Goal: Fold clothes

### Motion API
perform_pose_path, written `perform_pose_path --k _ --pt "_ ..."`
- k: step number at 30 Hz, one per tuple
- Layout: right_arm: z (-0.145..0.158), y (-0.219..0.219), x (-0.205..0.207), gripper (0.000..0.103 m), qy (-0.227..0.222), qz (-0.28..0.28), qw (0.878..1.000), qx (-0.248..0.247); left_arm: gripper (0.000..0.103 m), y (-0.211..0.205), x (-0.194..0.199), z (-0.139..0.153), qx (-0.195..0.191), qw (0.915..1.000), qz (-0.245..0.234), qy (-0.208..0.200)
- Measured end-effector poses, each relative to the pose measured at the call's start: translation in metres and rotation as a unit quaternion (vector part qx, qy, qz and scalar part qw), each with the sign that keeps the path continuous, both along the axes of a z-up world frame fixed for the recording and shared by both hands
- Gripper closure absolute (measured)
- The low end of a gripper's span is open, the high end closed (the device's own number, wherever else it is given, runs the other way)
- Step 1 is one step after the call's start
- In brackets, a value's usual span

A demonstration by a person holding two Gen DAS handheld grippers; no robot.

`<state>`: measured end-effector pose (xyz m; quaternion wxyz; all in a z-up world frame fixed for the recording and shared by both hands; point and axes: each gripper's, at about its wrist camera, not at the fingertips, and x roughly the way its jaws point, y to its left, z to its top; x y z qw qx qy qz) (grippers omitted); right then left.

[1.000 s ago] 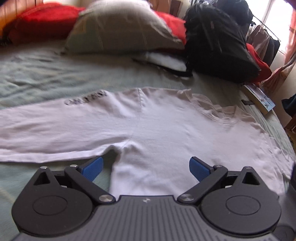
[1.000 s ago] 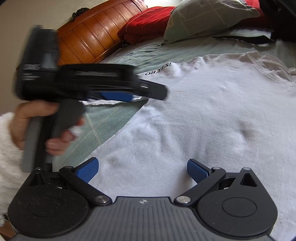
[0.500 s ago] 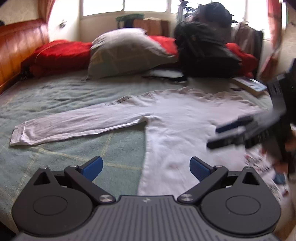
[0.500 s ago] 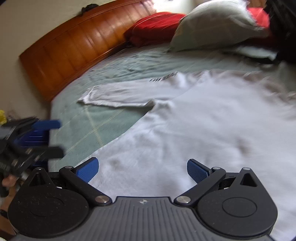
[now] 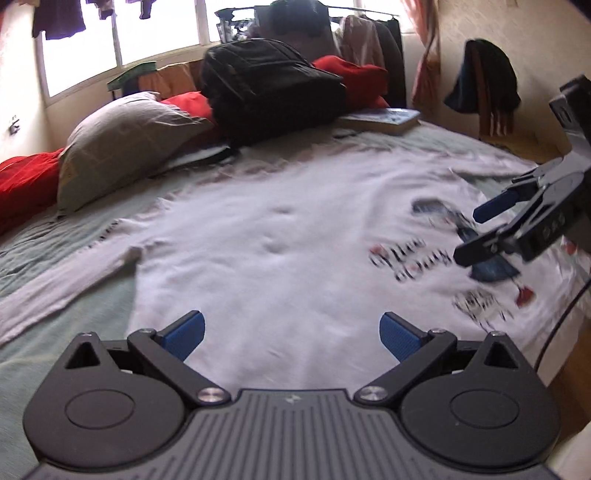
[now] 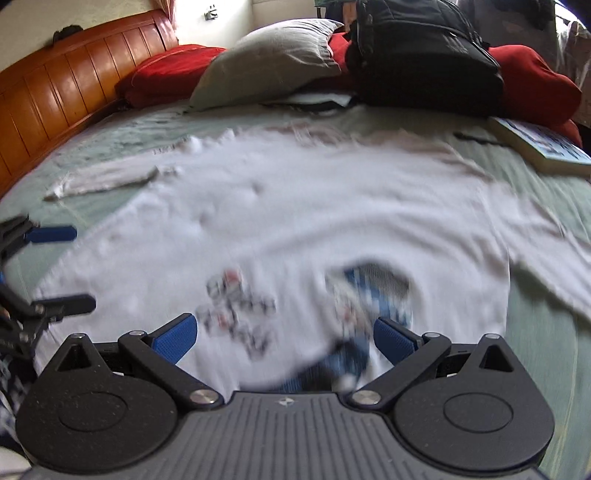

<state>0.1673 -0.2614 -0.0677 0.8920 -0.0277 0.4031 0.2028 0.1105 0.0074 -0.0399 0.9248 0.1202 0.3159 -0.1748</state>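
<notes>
White long-sleeved shirt (image 5: 280, 258) lies spread flat, printed graphic showing.

both cams sit low at the near edge of the bed (image 5: 85, 295), looking along their own fingers toward the pillows. the left wrist view angles right toward the window (image 5: 159, 33); the right wrist view angles left toward the wooden headboard (image 6: 55, 85). they share the white long-sleeve shirt (image 5: 277, 240), grey pillow (image 6: 273, 55), black backpack (image 5: 273, 81) and book (image 6: 539, 147).
</notes>
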Motion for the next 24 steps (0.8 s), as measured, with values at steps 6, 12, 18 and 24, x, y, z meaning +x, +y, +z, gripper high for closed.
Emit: perform_pose_path --k 6,12,18,24 --pt "-0.030 0.004 -0.045 0.000 -0.056 -0.025 0.997 -0.044 0.002 0.003 -0.033 -0.030 -0.017 0.9977 0.060 0.028" --pt "-0.032 -0.017 -0.084 0.000 -0.070 -0.037 0.997 -0.023 0.001 0.010 -0.062 -0.025 -0.025 0.9958 0.087 0.015" --pt "-0.014 -0.031 -0.077 0.000 -0.073 -0.048 0.996 0.008 0.001 0.004 -0.068 -0.014 -0.016 0.9939 0.108 -0.011" --pt "-0.006 -0.037 -0.037 0.000 -0.082 -0.043 0.995 0.045 0.001 -0.004 -0.072 -0.015 -0.005 0.9929 0.118 -0.018"
